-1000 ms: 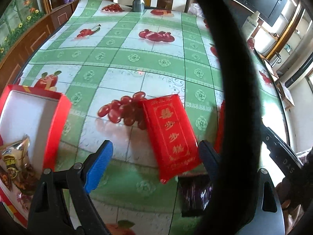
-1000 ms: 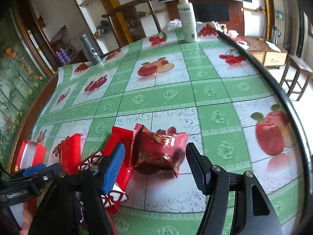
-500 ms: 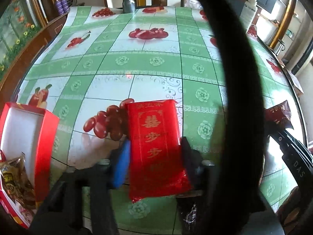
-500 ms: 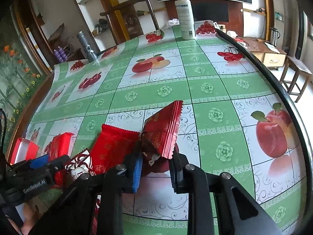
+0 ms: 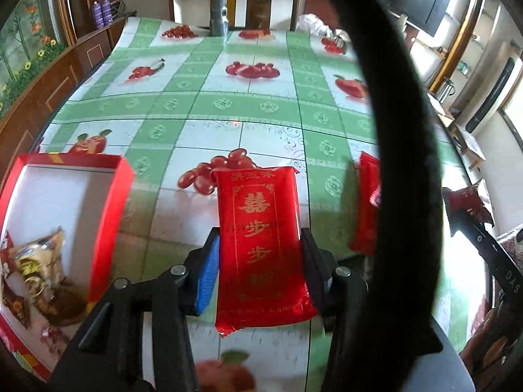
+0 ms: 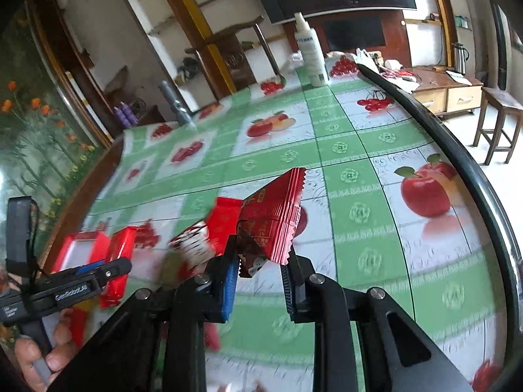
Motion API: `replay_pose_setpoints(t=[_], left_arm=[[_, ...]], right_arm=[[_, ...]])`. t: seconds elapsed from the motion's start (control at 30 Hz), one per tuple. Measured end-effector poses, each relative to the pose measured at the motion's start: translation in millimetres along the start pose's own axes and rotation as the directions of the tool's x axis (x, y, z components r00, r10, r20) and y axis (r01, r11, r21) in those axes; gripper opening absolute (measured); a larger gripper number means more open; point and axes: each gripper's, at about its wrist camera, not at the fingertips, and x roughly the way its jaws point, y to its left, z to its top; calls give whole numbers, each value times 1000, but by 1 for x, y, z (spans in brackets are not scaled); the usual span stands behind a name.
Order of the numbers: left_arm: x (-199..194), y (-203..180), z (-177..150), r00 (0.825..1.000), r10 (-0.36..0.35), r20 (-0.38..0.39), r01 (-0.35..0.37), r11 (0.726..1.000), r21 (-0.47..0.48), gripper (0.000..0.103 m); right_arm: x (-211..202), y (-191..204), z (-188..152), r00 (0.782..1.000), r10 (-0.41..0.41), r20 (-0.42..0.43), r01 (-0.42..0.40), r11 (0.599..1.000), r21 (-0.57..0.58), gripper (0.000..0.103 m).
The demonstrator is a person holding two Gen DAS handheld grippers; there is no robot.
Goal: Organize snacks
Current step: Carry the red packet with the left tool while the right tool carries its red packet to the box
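Note:
My left gripper (image 5: 260, 245) is shut on a flat red snack packet with gold characters (image 5: 260, 238), held just above the table. The open red box (image 5: 108, 215) with a white inside sits to its left and holds several snack packs (image 5: 36, 268). My right gripper (image 6: 260, 258) is shut on a dark red crimped snack packet (image 6: 271, 219), lifted off the table. In the right wrist view the left gripper (image 6: 108, 269) and its packet (image 6: 119, 261) show at lower left beside the red box (image 6: 83, 250). More red packets (image 6: 224, 219) lie on the table behind.
The green fruit-print tablecloth (image 6: 359, 176) covers a round table with a dark rim (image 6: 457, 150). A white spray bottle (image 6: 309, 55) and a grey flask (image 5: 219, 9) stand at the far edge. Another red packet (image 5: 367, 202) lies right of the left gripper.
Both grippers have closed on their packets and lifted them. The left one has carried its packet a little up and toward the box; the right packet is tilted up off the table.

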Motion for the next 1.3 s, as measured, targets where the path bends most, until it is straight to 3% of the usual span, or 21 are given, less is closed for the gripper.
replay_pose_setpoints(t=[0.2,0.4,0.9,1.3], left_arm=[[-36,8,-19,999,-21,48,21,1000,15,48],[-64,9,-36,994,60,96,-63,998,31,48],[-97,44,-63,963,219,158,-218,976,-20,48],[-115,84,-70,945,277,177,-263,960,-95,48]], right_arm=[[-32,15,-13,998,61,25,-60,998,-20,23],[-50,31,-23,995,97,39,-95,994,-48,23],[-44,80,-56,982,184,-41,-188,974,-127,23],[-34,119,-74,967,228,-116,-247,951,-184,23]])
